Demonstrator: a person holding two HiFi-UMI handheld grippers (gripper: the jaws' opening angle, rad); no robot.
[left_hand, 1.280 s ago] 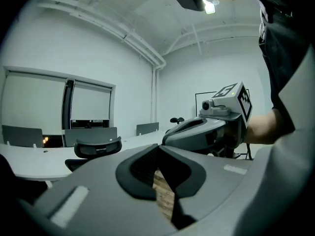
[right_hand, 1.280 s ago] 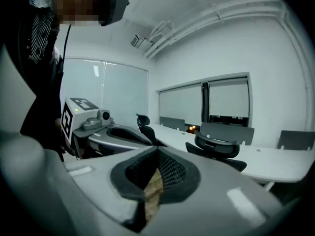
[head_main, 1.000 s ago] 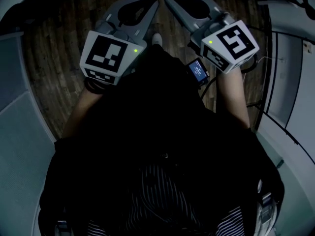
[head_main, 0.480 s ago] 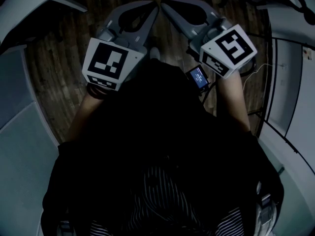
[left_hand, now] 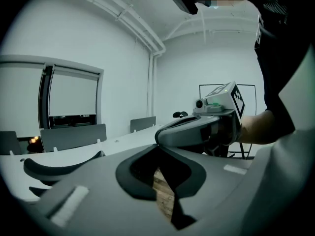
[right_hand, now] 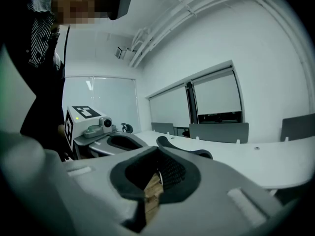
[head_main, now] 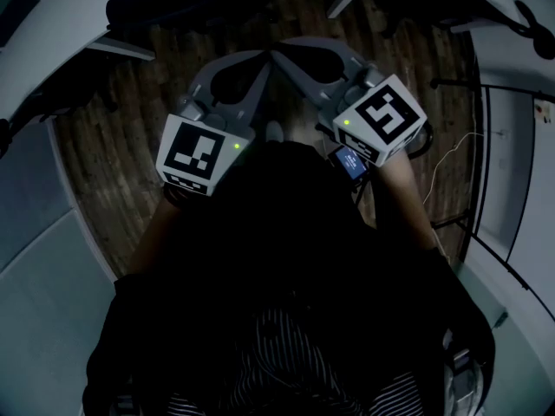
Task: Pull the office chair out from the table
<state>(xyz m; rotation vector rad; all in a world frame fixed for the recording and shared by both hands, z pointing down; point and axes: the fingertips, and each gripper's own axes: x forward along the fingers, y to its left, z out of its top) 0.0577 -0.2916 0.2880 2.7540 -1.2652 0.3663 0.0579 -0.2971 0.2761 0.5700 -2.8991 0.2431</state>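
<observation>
As both tools hang side by side over wood floor, I log left gripper and right gripper with tips nearly meeting, jaws of each closed, nothing between. Just past tips: office chair, only curved black upper edge seen, long axis roughly along table edge, tucked against white table. Facing direction: cannot tell.

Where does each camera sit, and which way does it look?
Head view: on the person's head, facing steeply down at left gripper, right gripper, forearms, dark torso, wooden floor.
Left gripper view: on that gripper, along its shut jaws over the white table; the right gripper alongside.
Right gripper view: mirrored, the left gripper alongside.
Shared: both gripper views show that table.
</observation>
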